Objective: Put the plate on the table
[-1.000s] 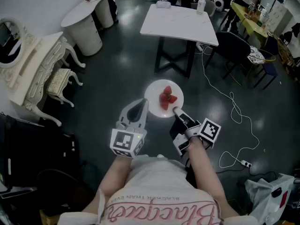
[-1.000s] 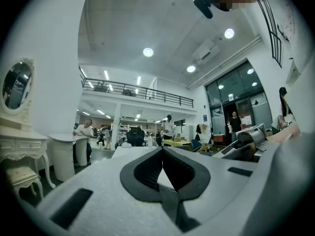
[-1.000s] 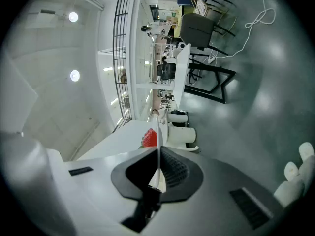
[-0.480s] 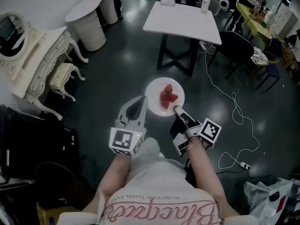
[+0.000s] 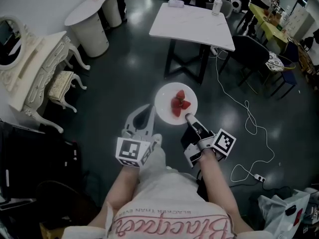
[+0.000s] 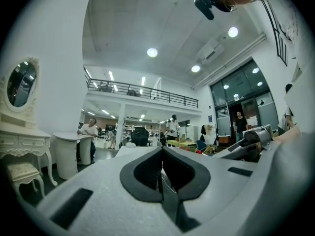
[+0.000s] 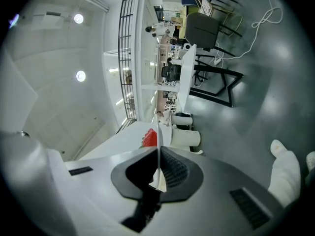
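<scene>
Plate [image 5: 167,99]: held well short of table [image 5: 192,21], rim pinched in right gripper [image 5: 188,117], strawberries [image 5: 179,103] aboard. Left gripper [image 5: 148,109]: jaws together, empty, likewise short of table. Advice: keep level; seat flat on table before releasing.

Dim head view; ceiling lamps [image 6: 152,52] glare, gripper views warp at edges
</scene>
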`<state>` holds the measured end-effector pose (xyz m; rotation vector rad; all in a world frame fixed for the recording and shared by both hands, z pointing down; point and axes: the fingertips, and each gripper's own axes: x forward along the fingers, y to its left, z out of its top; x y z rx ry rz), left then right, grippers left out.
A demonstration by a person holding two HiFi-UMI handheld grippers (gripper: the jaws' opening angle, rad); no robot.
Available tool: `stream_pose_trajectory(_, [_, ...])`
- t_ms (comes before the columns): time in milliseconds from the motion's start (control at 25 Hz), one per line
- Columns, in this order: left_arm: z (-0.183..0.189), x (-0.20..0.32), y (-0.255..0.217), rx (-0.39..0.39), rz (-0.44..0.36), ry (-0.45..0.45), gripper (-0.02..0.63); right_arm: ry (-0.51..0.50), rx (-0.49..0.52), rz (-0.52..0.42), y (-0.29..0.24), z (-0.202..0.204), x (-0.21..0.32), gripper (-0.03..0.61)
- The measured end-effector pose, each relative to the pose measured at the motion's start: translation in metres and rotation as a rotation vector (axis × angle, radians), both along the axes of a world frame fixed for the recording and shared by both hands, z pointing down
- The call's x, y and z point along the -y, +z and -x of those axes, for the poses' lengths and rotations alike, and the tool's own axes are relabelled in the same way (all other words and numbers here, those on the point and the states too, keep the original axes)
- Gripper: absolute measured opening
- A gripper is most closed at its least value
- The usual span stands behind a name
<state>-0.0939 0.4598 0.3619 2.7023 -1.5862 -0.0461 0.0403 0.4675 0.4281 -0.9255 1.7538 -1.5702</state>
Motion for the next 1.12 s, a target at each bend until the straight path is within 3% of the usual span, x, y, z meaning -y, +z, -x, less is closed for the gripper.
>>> stream_pose_trajectory(480, [0.004,0.101,0.008,-0.036,0.022,0.014,0.005,0.05,-0.003,0.01,0.009,-0.007,0.091,0.014])
stream_pose_trajectory(1120, [0.01,0.248,0.008,-0.007,0.017,0.081,0.005,0.096,-0.002,0.022,0.012,0.008,0.238,0.014])
